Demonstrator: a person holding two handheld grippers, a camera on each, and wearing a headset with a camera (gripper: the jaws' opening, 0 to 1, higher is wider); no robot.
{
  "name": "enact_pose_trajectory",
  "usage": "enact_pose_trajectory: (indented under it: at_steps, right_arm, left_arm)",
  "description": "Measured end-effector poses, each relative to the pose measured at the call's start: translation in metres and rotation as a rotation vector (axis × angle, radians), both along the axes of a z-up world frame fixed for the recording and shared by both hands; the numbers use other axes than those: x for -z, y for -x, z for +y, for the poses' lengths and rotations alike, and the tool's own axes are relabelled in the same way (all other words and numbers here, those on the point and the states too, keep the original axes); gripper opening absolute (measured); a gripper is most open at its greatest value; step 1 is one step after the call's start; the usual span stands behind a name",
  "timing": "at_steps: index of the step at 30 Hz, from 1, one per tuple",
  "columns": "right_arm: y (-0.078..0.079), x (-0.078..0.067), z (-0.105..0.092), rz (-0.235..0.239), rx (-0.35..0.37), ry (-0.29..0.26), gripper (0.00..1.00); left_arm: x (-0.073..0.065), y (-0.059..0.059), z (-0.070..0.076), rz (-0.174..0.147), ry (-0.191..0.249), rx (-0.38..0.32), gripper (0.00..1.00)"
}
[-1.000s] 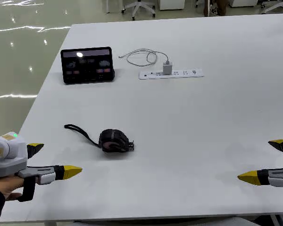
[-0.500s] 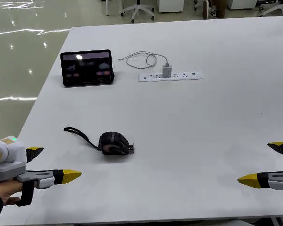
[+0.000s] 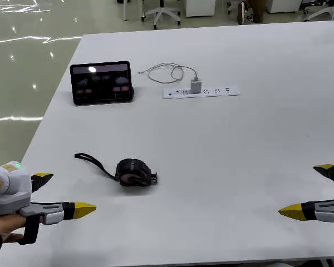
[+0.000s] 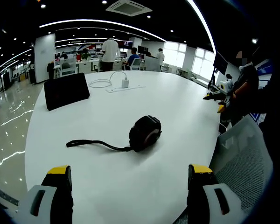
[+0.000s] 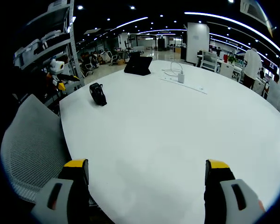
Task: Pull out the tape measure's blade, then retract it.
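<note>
Tape measure [image 3: 134,172]: lying untouched on surface [image 3: 228,150], nothing pulled out yet. Left gripper [image 3: 70,192], right gripper [image 3: 299,189]: released, empty, well apart.

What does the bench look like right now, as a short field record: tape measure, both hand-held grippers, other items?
tape measure: black, on the white table, untouched
blade: not pulled out
strap: lies flat, on the case's left in the head view
left hand-held gripper: open, holds nothing, faces the tape measure
right hand-held gripper: open, holds nothing, farther from it
far side: tablet; power strip with charger plugged in
</note>
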State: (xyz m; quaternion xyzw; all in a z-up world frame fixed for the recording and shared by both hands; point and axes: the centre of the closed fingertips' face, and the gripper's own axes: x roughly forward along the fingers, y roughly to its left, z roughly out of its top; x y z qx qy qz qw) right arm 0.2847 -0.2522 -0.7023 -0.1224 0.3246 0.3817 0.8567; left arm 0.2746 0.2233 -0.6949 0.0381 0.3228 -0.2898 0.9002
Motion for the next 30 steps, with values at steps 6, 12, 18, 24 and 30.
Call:
enact_pose_trajectory:
  at_steps: [6, 12, 18, 24, 30]
  right_arm:
    - [-0.012, -0.008, 0.018, -0.019, -0.059, -0.018, 1.00]
    - [-0.021, -0.012, 0.039, -0.031, -0.133, -0.016, 1.00]
    - [-0.031, -0.016, 0.054, -0.043, -0.176, -0.014, 1.00]
    - [-0.041, -0.017, 0.067, -0.055, -0.195, -0.014, 1.00]
    - [-0.050, -0.014, 0.079, -0.064, -0.208, -0.010, 1.00]
  left_arm:
    - [-0.008, -0.013, -0.016, -0.054, -0.037, 0.089, 1.00]
    - [-0.006, -0.027, -0.037, -0.045, -0.102, 0.229, 1.00]
    - [-0.001, -0.038, -0.049, -0.013, -0.214, 0.373, 1.00]
    - [-0.004, -0.061, -0.065, -0.042, -0.287, 0.455, 1.00]
    - [0.002, -0.069, -0.089, 0.000, -0.303, 0.537, 0.99]
